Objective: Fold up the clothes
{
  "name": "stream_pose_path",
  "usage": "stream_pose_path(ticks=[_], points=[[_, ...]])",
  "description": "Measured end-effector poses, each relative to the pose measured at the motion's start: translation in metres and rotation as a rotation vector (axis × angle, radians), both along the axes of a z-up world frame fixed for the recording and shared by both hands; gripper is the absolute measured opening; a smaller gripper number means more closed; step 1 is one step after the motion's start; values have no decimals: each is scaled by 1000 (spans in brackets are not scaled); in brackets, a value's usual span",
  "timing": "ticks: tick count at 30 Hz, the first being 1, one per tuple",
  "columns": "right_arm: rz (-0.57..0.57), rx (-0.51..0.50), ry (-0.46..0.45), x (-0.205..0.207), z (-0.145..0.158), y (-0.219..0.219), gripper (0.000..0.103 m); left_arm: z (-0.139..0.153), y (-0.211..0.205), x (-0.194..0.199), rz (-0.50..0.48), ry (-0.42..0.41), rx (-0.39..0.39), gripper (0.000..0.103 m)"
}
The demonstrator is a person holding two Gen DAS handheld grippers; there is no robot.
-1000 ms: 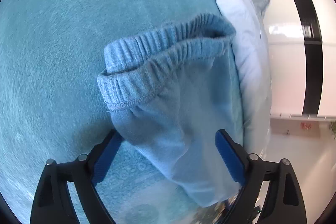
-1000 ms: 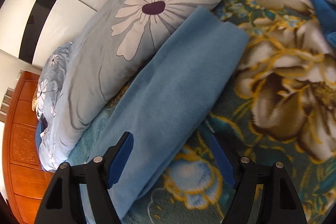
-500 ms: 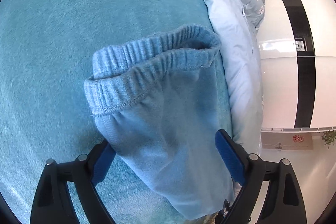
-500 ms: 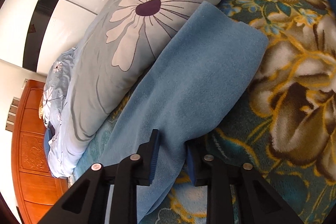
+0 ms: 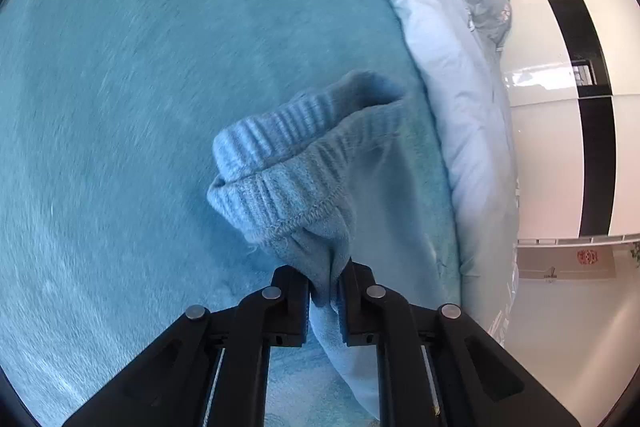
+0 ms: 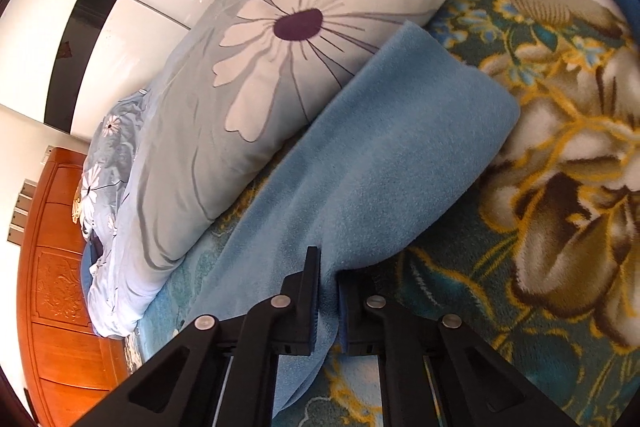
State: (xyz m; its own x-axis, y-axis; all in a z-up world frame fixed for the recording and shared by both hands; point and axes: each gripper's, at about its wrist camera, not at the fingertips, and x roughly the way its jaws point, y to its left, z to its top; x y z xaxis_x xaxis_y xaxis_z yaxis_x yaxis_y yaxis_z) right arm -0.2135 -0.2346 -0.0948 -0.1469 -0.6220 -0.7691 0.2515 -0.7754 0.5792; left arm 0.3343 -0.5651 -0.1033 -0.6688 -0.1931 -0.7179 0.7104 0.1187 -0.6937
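Spread across the bed: floral blanket (image 6: 560, 155), flower-print duvet (image 6: 280, 59) heaped beside glossy wardrobe doors (image 6: 132, 7), carved wooden headboard (image 6: 60, 307) at one end. Light blue pants (image 6: 380, 155) lying on the blanket, long axis running away from the right tongs (image 6: 329, 291), ribbed waistband (image 5: 288, 163) opening away from the left tongs (image 5: 324, 287). Left tongs wide apart a second ago, now pinched on fabric below the waistband; right tongs likewise clamped on the pants' edge.

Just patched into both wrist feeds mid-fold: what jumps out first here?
In the left wrist view, the left tongs are pinched shut on light blue pants just below their ribbed waistband, low in the centre. In the right wrist view, the big white daisy on the quilt grabs the eye at upper centre, with the right tongs clamped on the blue fabric below it.
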Motion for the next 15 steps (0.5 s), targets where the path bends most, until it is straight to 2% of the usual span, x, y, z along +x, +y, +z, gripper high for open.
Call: stream_pose_path(ticks=[7, 10, 12, 15], points=[[-20, -8, 45, 25, 26, 9, 8, 33, -18, 0, -151, -36, -113, 10], [-33, -13, 55, 47, 37, 19, 8, 43, -25, 17, -207, -61, -140, 10], [-47, -17, 48, 67, 42, 20, 7, 53, -41, 10, -236, -85, -151, 10], [-55, -3, 25, 103, 45, 26, 7, 57, -53, 31, -287, -134, -134, 10]])
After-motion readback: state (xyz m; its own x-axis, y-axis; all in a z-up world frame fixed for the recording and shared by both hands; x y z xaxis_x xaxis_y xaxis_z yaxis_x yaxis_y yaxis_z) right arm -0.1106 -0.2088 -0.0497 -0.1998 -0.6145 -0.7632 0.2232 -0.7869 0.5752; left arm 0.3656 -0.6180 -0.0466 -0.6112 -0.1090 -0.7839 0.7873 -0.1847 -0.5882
